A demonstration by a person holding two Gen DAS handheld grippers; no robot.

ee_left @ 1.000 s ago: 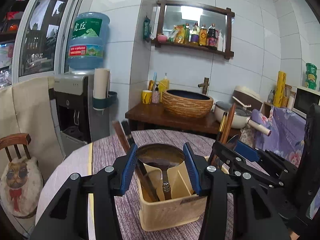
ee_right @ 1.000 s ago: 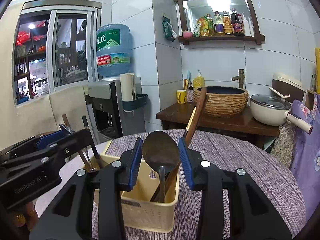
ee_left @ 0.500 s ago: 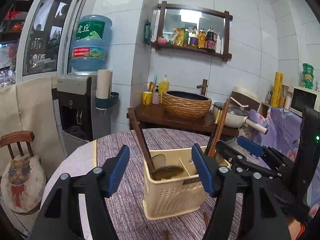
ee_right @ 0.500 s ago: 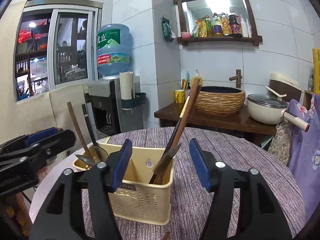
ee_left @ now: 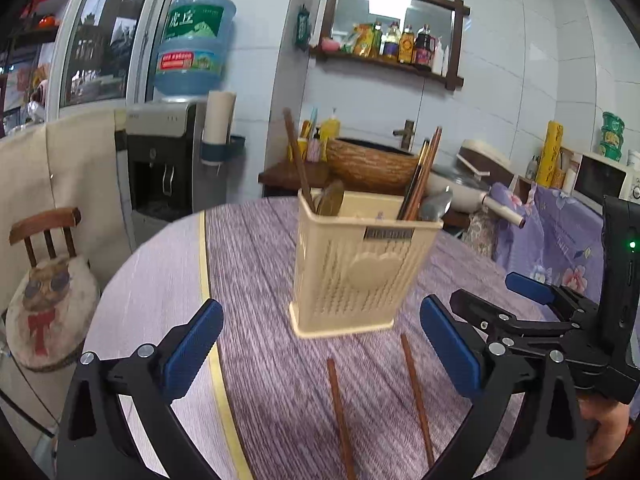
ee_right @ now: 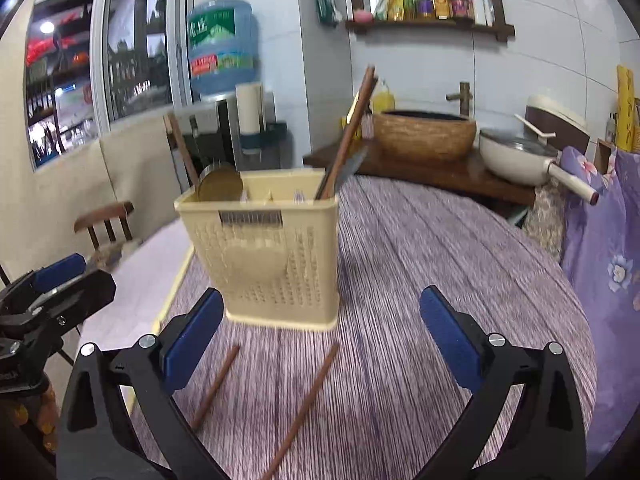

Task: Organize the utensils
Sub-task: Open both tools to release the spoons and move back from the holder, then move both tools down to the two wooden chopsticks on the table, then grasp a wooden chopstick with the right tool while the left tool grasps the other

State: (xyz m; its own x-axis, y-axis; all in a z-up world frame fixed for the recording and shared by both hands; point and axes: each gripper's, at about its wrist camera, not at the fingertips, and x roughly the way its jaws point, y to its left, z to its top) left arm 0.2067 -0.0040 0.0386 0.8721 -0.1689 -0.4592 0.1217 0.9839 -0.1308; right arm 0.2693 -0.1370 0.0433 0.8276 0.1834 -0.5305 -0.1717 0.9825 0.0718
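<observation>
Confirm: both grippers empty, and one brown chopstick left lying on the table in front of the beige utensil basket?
Not quite: two chopsticks lie there, as the right wrist view shows, in front of the utensil basket. The left gripper and right gripper are empty, jaws opening.

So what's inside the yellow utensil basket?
In the basket: a ladle at one end, brown chopsticks and a spoon at the other. The walls hide their lower ends.

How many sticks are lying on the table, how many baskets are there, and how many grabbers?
Chopsticks lying on the table: 2
Utensil basket: 1
Grippers: 2, left gripper and right gripper
Total: 5
</observation>
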